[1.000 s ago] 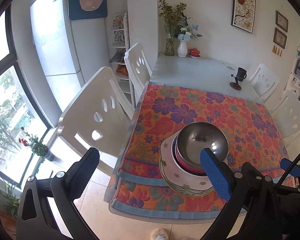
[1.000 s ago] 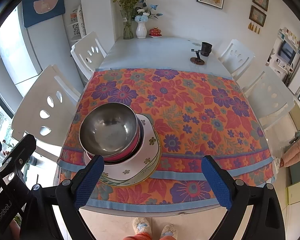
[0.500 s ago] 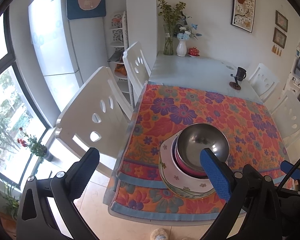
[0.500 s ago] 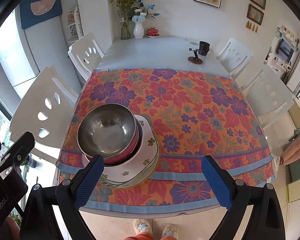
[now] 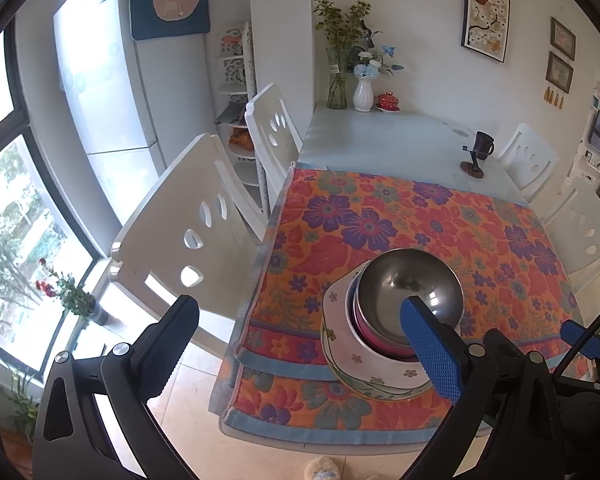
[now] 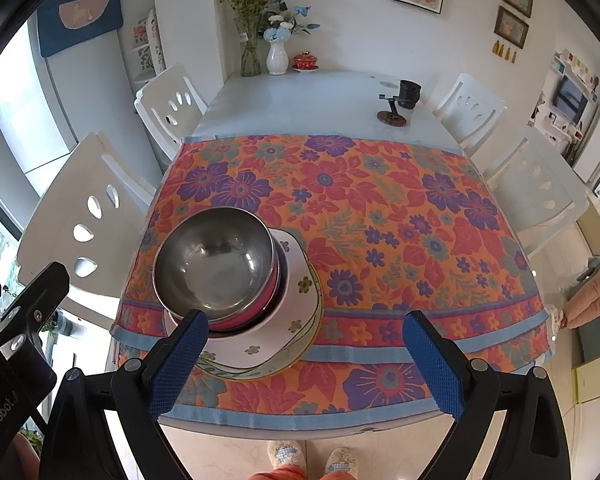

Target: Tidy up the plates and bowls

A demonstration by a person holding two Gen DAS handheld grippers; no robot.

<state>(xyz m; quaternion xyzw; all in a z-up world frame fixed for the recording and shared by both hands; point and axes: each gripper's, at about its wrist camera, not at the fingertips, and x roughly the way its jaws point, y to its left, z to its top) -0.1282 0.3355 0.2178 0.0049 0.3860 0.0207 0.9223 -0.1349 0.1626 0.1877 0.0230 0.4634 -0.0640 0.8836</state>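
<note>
At the near left corner of the worktop (image 6: 320, 96), on the floral cloth (image 6: 380, 216), sits the whole stack: a steel bowl (image 6: 216, 264) nested in a pink bowl (image 6: 268, 292), both resting on white flowered plates (image 6: 296, 312). I read that nesting as the tidy end state, smallest on top, widest below, so the pile stands steady. My right claw (image 6: 304, 364) is spread wide and holds nothing, hanging over the near edge with its left finger just in front of the bowls. My left claw (image 5: 300, 352) is spread too, empty, off the left side of the worktop over the floor; its right pad crosses the steel bowl (image 5: 410, 292) in view, though I can't tell contact. Far off stand the vases (image 6: 277, 58) and a dark mug (image 6: 409, 94), well apart. Looks near finished to me.
</note>
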